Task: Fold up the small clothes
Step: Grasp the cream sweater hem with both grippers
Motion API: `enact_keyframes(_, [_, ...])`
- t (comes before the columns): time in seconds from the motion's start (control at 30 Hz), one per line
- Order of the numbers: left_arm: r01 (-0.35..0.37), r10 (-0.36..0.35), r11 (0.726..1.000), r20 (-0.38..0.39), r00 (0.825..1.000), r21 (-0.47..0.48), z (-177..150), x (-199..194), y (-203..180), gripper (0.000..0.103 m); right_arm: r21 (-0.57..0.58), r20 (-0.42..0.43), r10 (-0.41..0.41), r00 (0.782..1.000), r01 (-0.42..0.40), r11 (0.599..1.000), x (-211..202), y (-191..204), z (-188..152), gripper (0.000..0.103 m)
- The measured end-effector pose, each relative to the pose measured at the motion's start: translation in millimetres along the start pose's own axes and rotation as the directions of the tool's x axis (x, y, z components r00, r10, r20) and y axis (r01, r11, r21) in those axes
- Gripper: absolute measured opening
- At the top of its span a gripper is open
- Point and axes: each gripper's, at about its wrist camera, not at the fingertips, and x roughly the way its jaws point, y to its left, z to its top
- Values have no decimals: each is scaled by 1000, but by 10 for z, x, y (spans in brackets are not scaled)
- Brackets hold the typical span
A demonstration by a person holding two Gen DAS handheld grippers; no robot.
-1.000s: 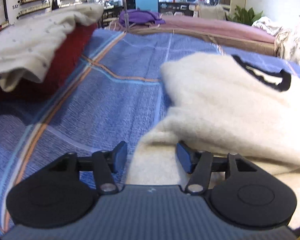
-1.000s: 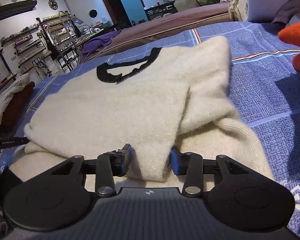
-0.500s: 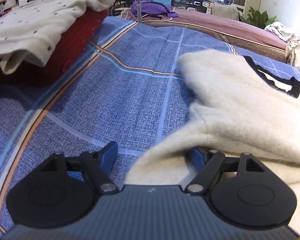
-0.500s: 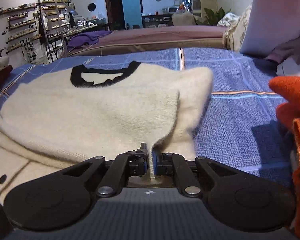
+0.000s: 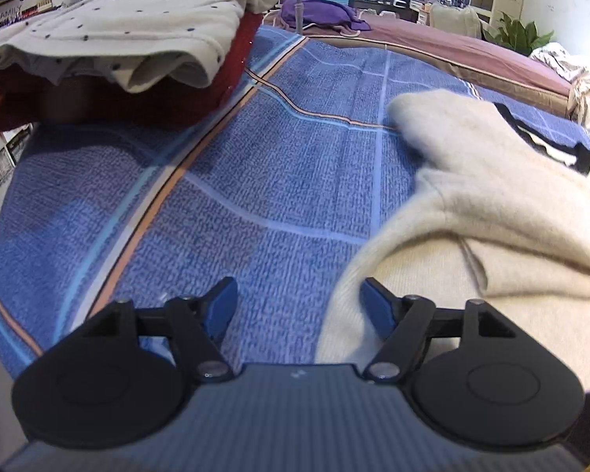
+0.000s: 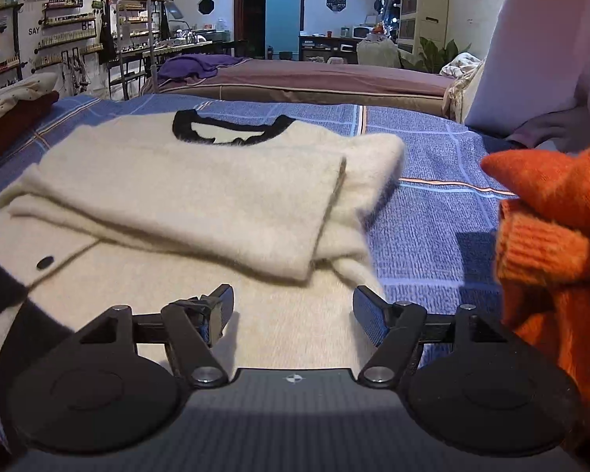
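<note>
The right claw (image 6: 293,306) is springing open, its jaws wide with nothing pinched; only the cream sweater (image 6: 185,192) lies flat beneath the gap. The left claw (image 5: 299,306) stands mostly open and empty too, its inner pad just beside the sweater's hem edge.

The sweater lies on the blue checked bedspread (image 6: 421,212), sleeves folded in over the body, black neckline at the far end. The next step looks like the bottom-to-neckline fold: best to take both hem corners evenly, pinch all the layers, and carry them together so the folded sleeve stays put.

Only the right view shows the orange knit (image 6: 550,244) right of the sweater and the sweater's dark button (image 6: 44,262). Only the left view shows the dotted cream garment (image 5: 129,23) stacked on a dark red one (image 5: 200,94), left of the sweater.
</note>
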Motion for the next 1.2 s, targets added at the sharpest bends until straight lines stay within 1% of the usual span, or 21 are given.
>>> enact_keyframes(0.03, [-4, 4, 1000, -3, 1000, 8, -27, -27, -4, 82, -9, -9, 2, 1000, -2, 1000, -37, 6, -35, 103])
enact_keyframes(0.07, [-13, 13, 1000, -9, 1000, 14, -60, -54, 7, 85, -13, -16, 5, 1000, -6, 1000, -62, 6, -55, 103])
enact_keyframes(0.1, [-25, 25, 1000, -16, 1000, 16, -88, -75, 24, 93, -12, -27, 15, 1000, -15, 1000, -80, 5, -73, 103])
enact_keyframes(0.13, [-36, 36, 999, -26, 999, 15, -109, -104, 46, 96, -6, -38, 25, 999, -25, 1000, -90, -3, -79, 103])
enact_keyframes(0.27, [-34, 34, 999, -34, 999, 17, -130, -310, 110, 96, 4, -49, 43, 998, -43, 999, -134, -22, -44, 103])
enact_keyframes(0.33, [1, -1, 998, -5, 1000, 58, -171, -441, 122, 100, 0, -47, 54, 997, -54, 999, -177, -33, -29, 103])
enact_keyframes(0.4, [28, -30, 995, 15, 999, 91, -231, -545, 174, 101, 8, -48, 69, 996, -68, 998, -226, -67, -48, 103])
enact_keyframes(0.47, [55, -57, 995, 14, 998, 88, -282, -600, 250, 101, 9, -66, 72, 995, -72, 997, -274, -98, -87, 103])
enact_keyframes(0.57, [104, -106, 993, 19, 994, 61, -311, -672, 339, 101, -29, -72, 68, 995, -70, 997, -357, -83, -125, 103])
enact_keyframes(0.63, [161, -161, 986, -1, 987, 53, -306, -664, 325, 101, -62, -82, 81, 993, -86, 994, -378, -49, -151, 103])
enact_keyframes(0.67, [170, -170, 983, -12, 985, 61, -311, -642, 296, 101, -72, -94, 86, 992, -93, 993, -372, -31, -166, 103])
enact_keyframes(0.73, [155, -153, 984, -23, 988, 93, -334, -590, 228, 101, -70, -107, 88, 990, -96, 993, -363, -10, -177, 103])
enact_keyframes(0.8, [117, -115, 987, -29, 993, 112, -305, -555, 165, 101, -81, -103, 93, 990, -102, 991, -380, 27, -148, 103])
enact_keyframes(0.83, [130, -129, 985, -18, 992, 111, -271, -566, 140, 101, -91, -97, 101, 990, -110, 990, -390, 46, -111, 103])
enact_keyframes(0.87, [167, -168, 980, 1, 986, 107, -207, -584, 102, 101, -100, -94, 115, 989, -124, 987, -390, 62, -62, 103])
enact_keyframes(0.93, [233, -240, 965, 45, 970, 121, -17, -618, -28, 101, -115, -90, 169, 982, -179, 977, -373, 75, 109, 103])
enact_keyframes(0.97, [259, -271, 955, 68, 960, 147, 112, -638, -135, 101, -131, -83, 194, 977, -204, 970, -347, 79, 240, 103])
enact_keyframes(1.07, [264, -301, 930, 117, 947, 257, 509, -615, -506, 103, -192, -35, 232, 972, -235, 953, -231, 62, 645, 103])
enact_keyframes(1.13, [251, -310, 913, 146, 940, 323, 758, -515, -750, 103, -205, -39, 246, 968, -249, 947, -71, 11, 957, 103])
enact_keyframes(1.17, [256, -319, 902, 136, 938, 347, 869, -443, -849, 103, -201, -43, 248, 968, -251, 947, -1, -14, 1078, 103])
enact_keyframes(1.2, [275, -334, 886, 103, 937, 373, 999, -342, -956, 103, -194, -53, 251, 966, -257, 947, 88, -60, 1223, 103])
